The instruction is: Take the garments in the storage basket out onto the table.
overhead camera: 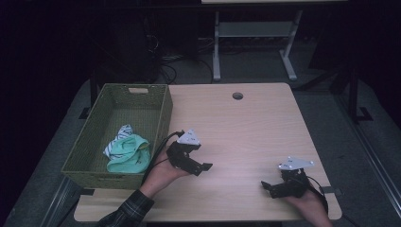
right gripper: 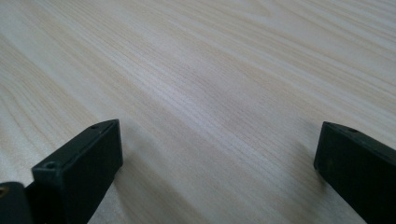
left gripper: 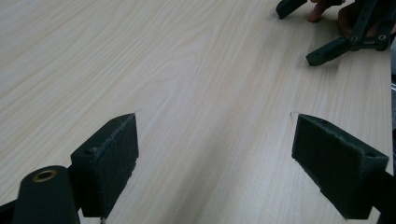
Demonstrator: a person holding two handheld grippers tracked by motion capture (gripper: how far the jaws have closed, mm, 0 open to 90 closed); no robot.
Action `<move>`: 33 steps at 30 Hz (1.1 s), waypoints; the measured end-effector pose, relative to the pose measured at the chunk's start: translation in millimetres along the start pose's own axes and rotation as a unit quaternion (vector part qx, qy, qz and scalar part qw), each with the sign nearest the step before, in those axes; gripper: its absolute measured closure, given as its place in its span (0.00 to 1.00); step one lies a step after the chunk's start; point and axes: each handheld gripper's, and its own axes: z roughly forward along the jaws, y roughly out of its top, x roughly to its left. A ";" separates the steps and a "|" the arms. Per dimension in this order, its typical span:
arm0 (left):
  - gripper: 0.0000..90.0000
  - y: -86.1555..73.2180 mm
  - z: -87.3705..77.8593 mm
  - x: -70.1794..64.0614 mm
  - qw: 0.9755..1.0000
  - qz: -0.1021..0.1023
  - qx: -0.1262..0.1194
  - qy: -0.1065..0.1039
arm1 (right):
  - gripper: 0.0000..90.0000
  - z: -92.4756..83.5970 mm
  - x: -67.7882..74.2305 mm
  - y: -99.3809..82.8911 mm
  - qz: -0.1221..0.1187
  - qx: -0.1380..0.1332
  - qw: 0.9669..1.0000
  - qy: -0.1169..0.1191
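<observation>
While both grippers rest low over the bare table [overhead camera: 246, 127], nothing is held — the left gripper [overhead camera: 201, 169] sits near the basket [overhead camera: 163, 111], jaws spread wide in the left gripper view with only wood grain between them, and the right gripper [overhead camera: 268, 187] lies at the near right edge, its jaws just as wide in the right gripper view. The cloth [overhead camera: 125, 152], a crumpled mint and striped bundle, lies inside the basket at its near end, left of the left gripper and apart from it. My judgement: this is a pause between steps, with the cloth either just put away or about to be fetched. A next move on it would call for the left gripper to lift over the basket's right wall, then come down on the bundle's top folds — open jaws first.
</observation>
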 end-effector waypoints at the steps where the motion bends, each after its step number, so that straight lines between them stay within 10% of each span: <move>1: 0.15 0.7 -0.8 0.0 1.000 0.000 0.001 0.000 | 0.01 0.0 0.0 0.0 0.000 0.000 1.000 0.000; 33: 0.15 17.6 -19.8 9.8 1.000 0.002 -0.007 -0.007 | 0.01 0.0 -0.1 0.0 -0.001 0.000 1.000 0.000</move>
